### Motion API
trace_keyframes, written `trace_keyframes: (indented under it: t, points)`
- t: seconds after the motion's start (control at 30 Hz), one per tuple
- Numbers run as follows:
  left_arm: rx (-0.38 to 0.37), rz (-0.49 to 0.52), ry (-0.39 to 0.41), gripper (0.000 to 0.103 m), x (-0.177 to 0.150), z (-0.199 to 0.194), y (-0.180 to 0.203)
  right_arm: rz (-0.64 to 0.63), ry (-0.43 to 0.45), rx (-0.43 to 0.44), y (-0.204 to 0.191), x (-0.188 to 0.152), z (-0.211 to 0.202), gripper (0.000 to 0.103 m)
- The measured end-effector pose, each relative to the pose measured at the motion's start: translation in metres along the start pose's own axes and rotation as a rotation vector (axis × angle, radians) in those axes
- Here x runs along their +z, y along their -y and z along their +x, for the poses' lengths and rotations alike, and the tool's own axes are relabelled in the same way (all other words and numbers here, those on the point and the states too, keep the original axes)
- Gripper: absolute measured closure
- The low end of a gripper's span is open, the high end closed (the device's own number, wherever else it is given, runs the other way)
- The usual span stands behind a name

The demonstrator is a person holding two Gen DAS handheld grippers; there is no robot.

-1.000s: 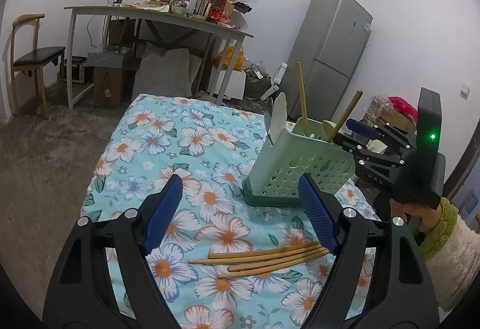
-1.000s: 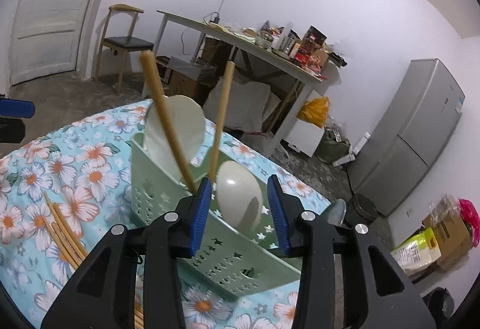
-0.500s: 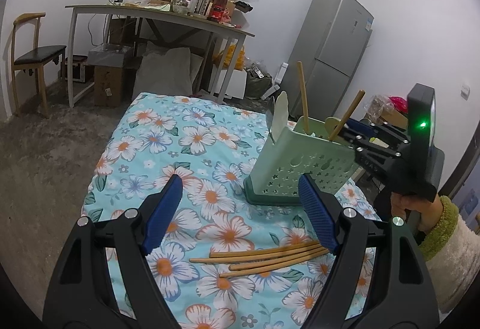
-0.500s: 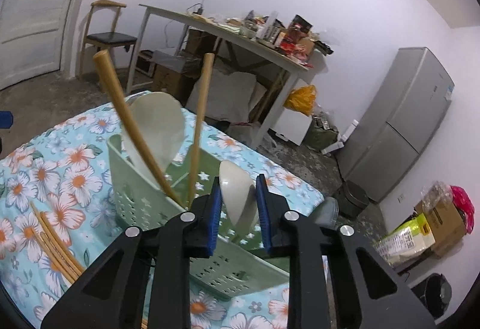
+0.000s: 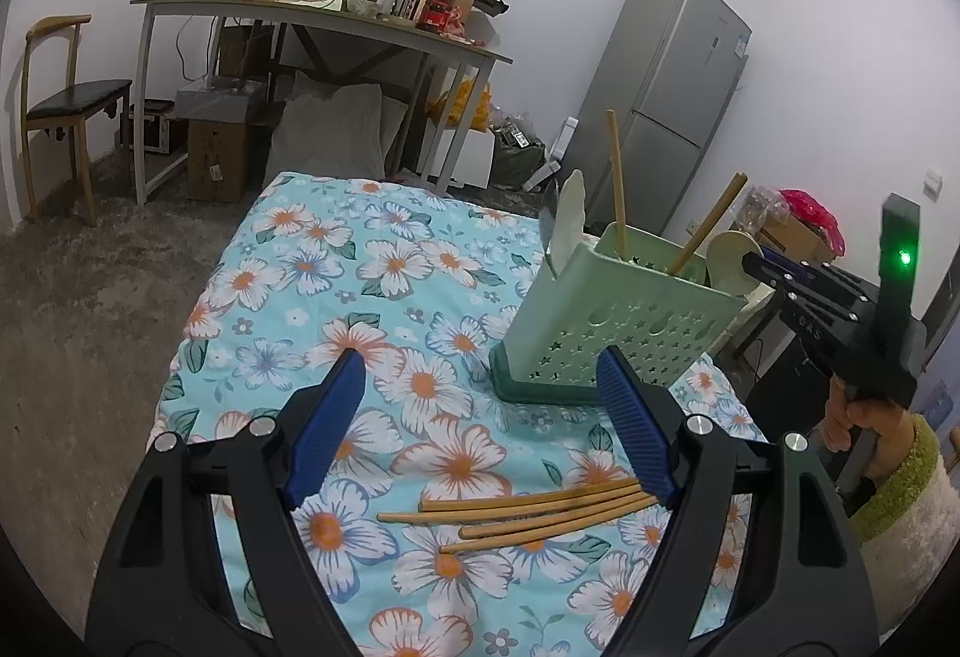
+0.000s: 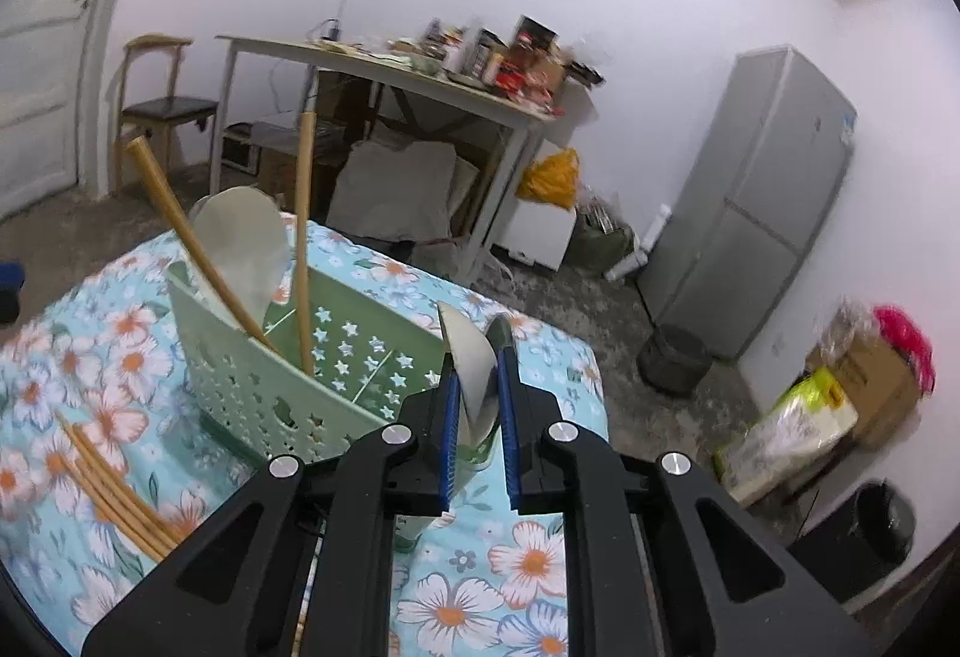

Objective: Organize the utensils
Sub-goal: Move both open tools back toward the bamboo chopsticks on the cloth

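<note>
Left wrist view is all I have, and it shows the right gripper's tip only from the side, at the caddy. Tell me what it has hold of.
Observer: The right gripper is shut on a pale spoon, with one blue pad on each side of the spoon's bowl.
Operator: Describe the inside of the caddy.
Observer: Dividers split the green caddy into sections, and both standing chopsticks seem to drop into the same section.
Operator: Name what lies left of the chair.
Observer: A white panelled door stands left of the chair.
</note>
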State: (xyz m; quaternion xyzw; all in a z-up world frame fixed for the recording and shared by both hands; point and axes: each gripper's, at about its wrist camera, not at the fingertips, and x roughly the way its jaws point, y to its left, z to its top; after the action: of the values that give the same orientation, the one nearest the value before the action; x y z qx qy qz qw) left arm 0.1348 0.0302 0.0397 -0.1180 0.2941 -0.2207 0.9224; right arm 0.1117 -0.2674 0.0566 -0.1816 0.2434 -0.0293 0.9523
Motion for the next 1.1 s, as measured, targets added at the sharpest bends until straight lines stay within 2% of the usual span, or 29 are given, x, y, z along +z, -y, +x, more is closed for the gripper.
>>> trace_keyframes:
  t: [0.23, 0.57, 0.63, 0.7, 0.87, 1.1]
  points:
    - [0.003, -0.004, -0.003, 0.028, 0.001, 0.002, -0.001, -0.121, 0.026, 0.015, -0.019, -0.006, -0.013, 0.091]
    - [-0.001, 0.003, -0.004, 0.028, -0.001, 0.002, 0.001, -0.126, 0.034, 0.051, -0.02, -0.011, -0.029, 0.089]
    - [-0.001, 0.007, -0.005, 0.028, -0.001, 0.003, 0.004, -0.102, 0.035, 0.059, -0.018, -0.012, -0.034, 0.087]
    - [-0.001, 0.012, -0.007, 0.028, -0.002, 0.004, 0.005, -0.065, 0.038, 0.07, -0.013, -0.014, -0.041, 0.08]
    - [-0.004, 0.023, -0.019, 0.028, -0.003, 0.005, 0.01, 0.09, 0.022, 0.135, 0.001, -0.024, -0.055, 0.068]
    - [-0.006, 0.046, -0.05, 0.028, -0.012, 0.008, 0.013, 0.316, -0.136, 0.225, 0.0, -0.068, -0.05, 0.065]
